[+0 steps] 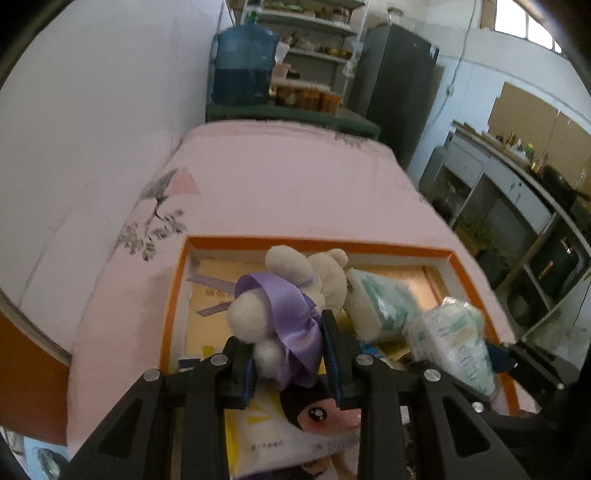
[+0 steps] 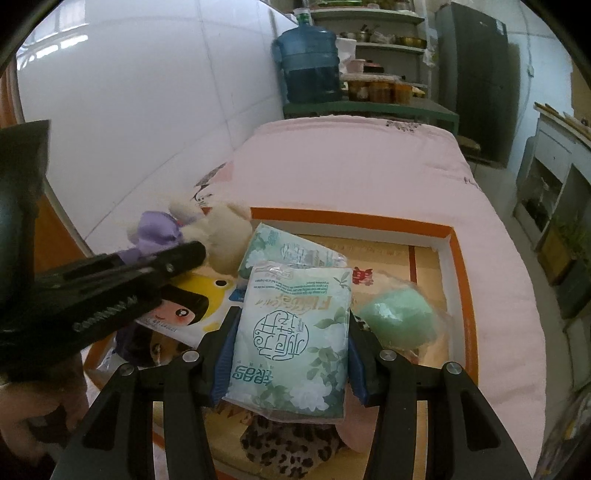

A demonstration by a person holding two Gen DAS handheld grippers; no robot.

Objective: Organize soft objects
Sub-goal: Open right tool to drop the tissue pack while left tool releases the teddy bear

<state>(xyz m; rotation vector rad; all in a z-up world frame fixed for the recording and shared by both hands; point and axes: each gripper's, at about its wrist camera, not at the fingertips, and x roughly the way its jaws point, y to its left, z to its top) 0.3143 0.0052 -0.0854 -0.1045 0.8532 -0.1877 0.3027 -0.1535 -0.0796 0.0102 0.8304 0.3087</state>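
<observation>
Left tongs (image 1: 291,354) clamp the plush rabbit (image 1: 284,317); right tongs (image 2: 288,354) clamp a tissue pack (image 2: 291,339), both above the crowded orange-rimmed box (image 2: 458,251) on the bed (image 1: 288,177).

Cream plush rabbit in a purple satin dress (image 1: 280,314): lower part hidden between black gripper fingers (image 1: 332,354). Leopard-print soft item (image 2: 291,443): mostly covered by the pale green tissue pack (image 2: 295,332). Jars on the far grey shelves (image 1: 314,33): blurred, contents unreadable. Orange-rimmed shallow box (image 2: 461,258): near edge cut off.
</observation>
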